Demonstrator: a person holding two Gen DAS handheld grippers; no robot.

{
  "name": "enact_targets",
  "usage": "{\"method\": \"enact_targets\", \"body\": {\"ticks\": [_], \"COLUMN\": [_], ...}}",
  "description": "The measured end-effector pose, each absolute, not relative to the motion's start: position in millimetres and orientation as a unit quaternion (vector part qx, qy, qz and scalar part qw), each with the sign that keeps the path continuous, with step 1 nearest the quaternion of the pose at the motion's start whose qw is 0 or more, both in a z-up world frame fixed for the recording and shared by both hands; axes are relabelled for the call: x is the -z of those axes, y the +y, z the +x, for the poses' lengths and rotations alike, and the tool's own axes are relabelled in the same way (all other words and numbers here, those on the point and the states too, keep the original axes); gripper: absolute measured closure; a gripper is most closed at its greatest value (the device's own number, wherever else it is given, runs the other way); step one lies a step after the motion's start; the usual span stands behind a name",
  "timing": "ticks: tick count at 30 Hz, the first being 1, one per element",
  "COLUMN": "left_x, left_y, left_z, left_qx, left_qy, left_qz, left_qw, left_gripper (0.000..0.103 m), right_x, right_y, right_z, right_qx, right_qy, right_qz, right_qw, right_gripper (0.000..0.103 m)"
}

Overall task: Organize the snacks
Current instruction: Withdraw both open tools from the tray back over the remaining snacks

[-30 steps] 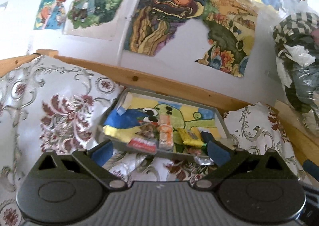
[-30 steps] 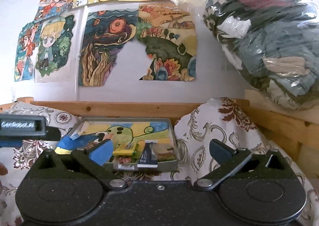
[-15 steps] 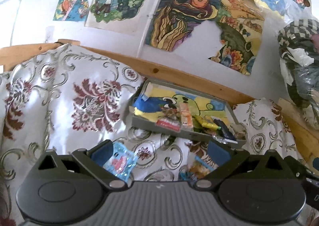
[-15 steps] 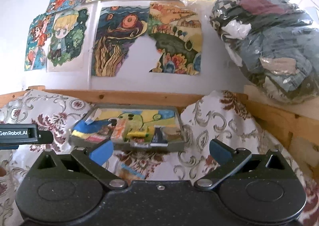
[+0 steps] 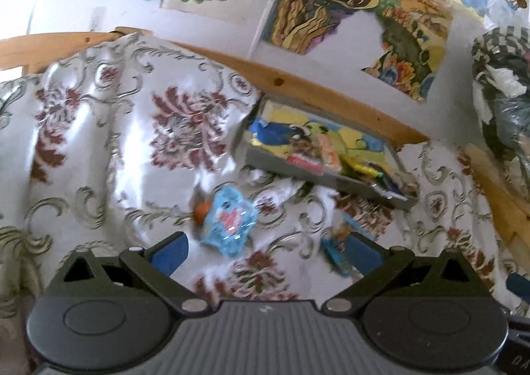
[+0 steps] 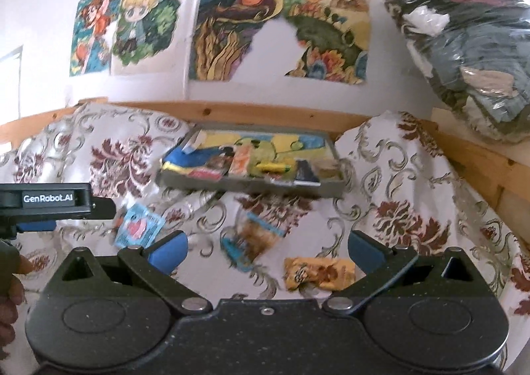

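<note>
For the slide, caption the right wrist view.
Open right tongs over loose snack packets before the filled tray.

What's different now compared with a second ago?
Both hand-held grippers, left and right, have pulled back from the tray, so loose packets on the cloth now show: a blue one, a brown-and-blue one and a yellow one. Nothing was picked up or let go. The jaws stayed open; the tray stayed put.

White wall (image 6: 39,11) at 12 o'clock, covered in colourful drawings (image 6: 278,24). Wooden rail (image 6: 251,112) below. Floral cloth (image 5: 109,143) across surface. Bagged clothes (image 6: 463,40) at 2 o'clock. Daylight from 10 o'clock.
</note>
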State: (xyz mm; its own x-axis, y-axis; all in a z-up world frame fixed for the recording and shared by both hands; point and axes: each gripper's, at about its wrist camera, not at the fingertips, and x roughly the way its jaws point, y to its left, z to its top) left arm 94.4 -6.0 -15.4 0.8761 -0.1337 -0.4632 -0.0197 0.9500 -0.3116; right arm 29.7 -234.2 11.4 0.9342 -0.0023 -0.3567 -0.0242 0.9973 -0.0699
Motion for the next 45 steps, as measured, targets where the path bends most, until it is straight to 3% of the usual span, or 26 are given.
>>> {"method": "enact_targets", "body": {"ticks": [12,45], "left_x": [28.8,21.7], "left_y": [14.9,-1.3], "left_z": [87.1,94.9], "left_qx": [-0.007,-0.001], "left_qy": [0.302,0.306], "left_qz": [-0.158,-0.102], "left_qw": [0.94,0.947], "left_gripper": [0.001,0.001], "right_x": [-0.1,-2.3], "right_y": [-223.0,-234.9], "right_z": [37.5,41.0], "right_qx": [-0.013,0.005], "right_qy": [0.234,0.252], "right_qz": [-0.049,-0.008], "right_qw": [0.971,0.968], "right_gripper": [0.001,0.001]}}
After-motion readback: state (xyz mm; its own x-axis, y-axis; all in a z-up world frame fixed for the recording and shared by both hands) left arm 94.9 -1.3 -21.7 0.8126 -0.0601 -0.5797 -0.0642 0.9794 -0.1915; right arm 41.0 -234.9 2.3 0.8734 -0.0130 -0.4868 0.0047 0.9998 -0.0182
